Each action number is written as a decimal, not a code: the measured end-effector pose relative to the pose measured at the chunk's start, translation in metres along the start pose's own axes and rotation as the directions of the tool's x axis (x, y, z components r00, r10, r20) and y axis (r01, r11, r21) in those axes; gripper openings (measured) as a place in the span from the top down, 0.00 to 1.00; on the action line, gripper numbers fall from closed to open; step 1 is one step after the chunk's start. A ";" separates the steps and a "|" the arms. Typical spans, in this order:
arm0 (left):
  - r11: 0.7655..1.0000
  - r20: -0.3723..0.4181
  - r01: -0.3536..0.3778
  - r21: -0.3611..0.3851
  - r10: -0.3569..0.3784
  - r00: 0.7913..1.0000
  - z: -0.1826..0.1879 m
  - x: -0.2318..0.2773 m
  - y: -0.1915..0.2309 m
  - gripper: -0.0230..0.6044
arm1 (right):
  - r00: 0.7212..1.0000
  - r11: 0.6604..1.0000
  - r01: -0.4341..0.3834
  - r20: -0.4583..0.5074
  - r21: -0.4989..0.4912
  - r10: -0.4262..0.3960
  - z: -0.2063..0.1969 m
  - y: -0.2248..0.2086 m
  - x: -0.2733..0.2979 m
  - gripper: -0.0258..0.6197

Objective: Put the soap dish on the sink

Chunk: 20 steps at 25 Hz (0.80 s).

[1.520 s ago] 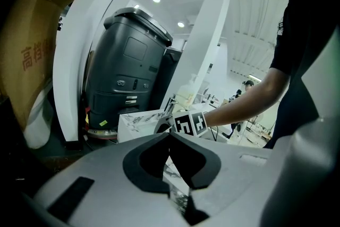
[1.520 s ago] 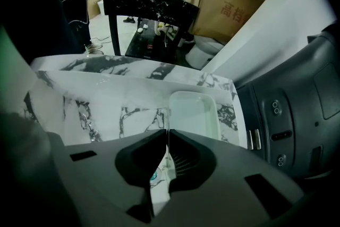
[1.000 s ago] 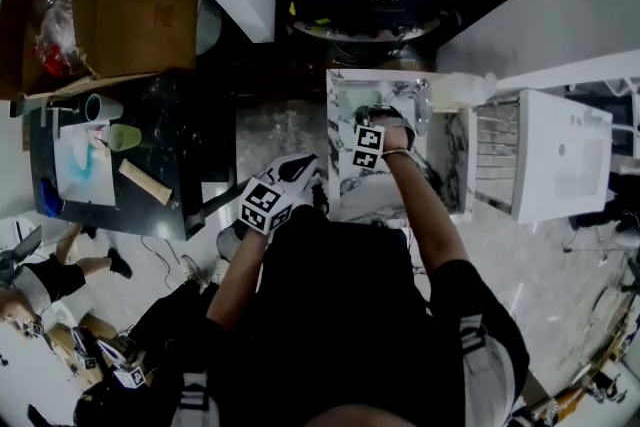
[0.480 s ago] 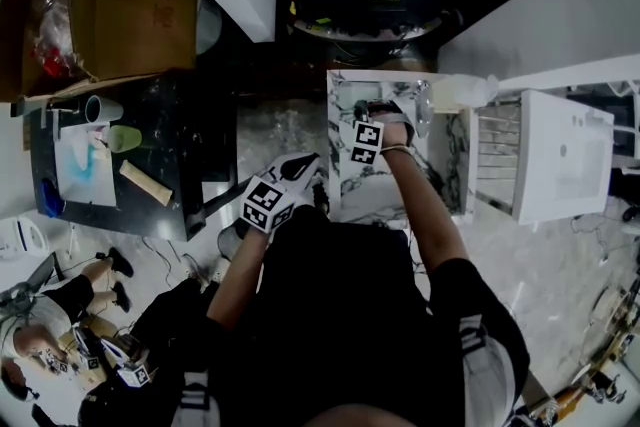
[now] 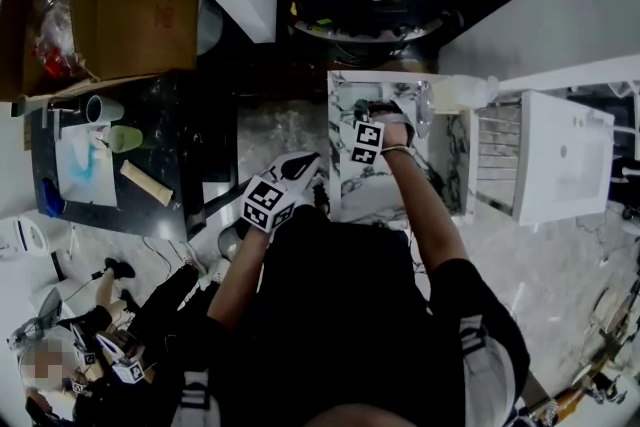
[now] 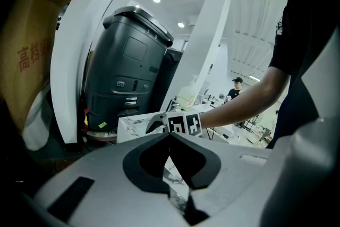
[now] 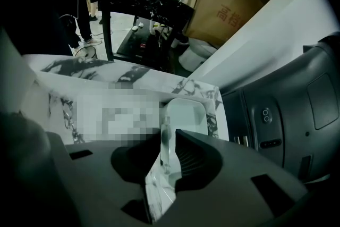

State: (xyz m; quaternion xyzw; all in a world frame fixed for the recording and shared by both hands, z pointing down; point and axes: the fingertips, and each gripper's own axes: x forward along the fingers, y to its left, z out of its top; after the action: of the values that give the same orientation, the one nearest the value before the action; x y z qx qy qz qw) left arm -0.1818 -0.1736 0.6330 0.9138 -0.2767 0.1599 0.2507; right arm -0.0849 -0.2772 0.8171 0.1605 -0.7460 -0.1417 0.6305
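Head view: at the left, the white left gripper (image 5: 300,165) is kept shut and empty beside the grey-veined white marble sink (image 5: 352,187). Further right, the jaws of the right gripper (image 7: 168,152) have just been opened. Between them is seen the rim of the pale green rectangular soap dish (image 7: 187,114), which is set on the sink's far corner.

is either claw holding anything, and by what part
Nothing is gripped. On the right claw the jaws have just been opening, with the near rim of the soap dish between them, loose. The left claw is shut and empty.
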 end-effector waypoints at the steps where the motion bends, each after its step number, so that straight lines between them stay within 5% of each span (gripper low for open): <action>1: 1.000 0.002 0.000 0.000 0.000 1.000 0.001 0.000 0.000 0.96 | 1.000 1.000 -0.001 0.001 0.000 0.001 0.000 0.000 0.000 0.84; 20: 1.000 0.015 0.012 0.015 -0.012 1.000 0.001 -0.007 -0.010 0.96 | 1.000 1.000 0.024 0.012 0.021 -0.024 0.005 -0.001 -0.015 0.82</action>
State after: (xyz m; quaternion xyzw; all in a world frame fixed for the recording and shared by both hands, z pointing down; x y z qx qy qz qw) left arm -0.1814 -0.1636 0.6253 0.9184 -0.2717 0.1536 0.2430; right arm -0.0873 -0.2720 0.8020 0.1750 -0.7494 -0.1424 0.6225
